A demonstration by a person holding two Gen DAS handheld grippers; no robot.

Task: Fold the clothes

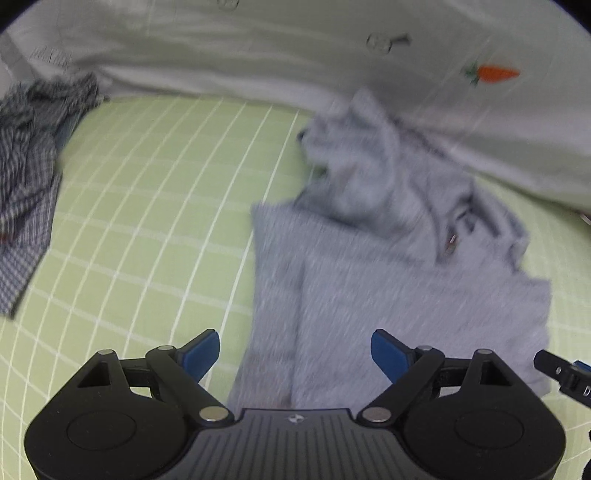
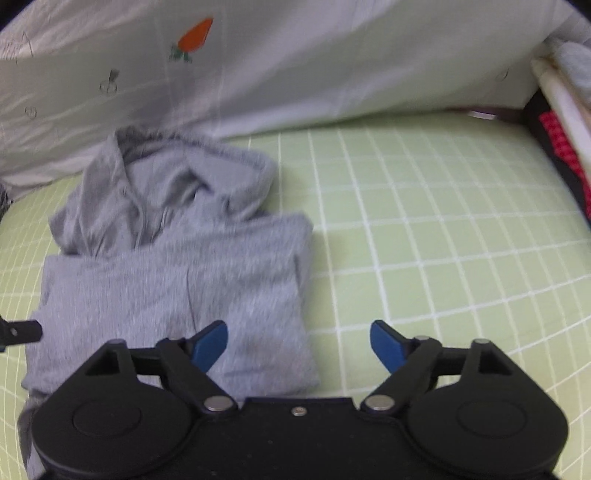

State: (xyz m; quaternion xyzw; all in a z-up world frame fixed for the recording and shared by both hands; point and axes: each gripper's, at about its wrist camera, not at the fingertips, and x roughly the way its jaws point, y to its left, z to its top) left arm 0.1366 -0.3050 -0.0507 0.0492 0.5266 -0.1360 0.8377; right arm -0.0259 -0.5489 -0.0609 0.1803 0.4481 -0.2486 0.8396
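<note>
My left gripper [image 1: 295, 352] is spread wide and empty, with the folded grey hoodie [image 1: 399, 266] directly ahead, filling the centre and right of the frame on the green checked sheet [image 1: 155, 206]. My right gripper [image 2: 299, 345] is likewise wide apart, holding nothing; the hoodie [image 2: 177, 269] lies in its left half, beneath the left fingertip [image 2: 210, 345]. A checked garment [image 1: 26, 166] lies crumpled at far left.

A home bedroom: a bed with a green checked sheet [image 2: 424, 221], a white quilt [image 2: 332, 66] with a stitched carrot [image 2: 195, 35], loose clothes lying about, such as a grey hoodie [image 2: 177, 251] and a checked shirt [image 1: 26, 177].
</note>
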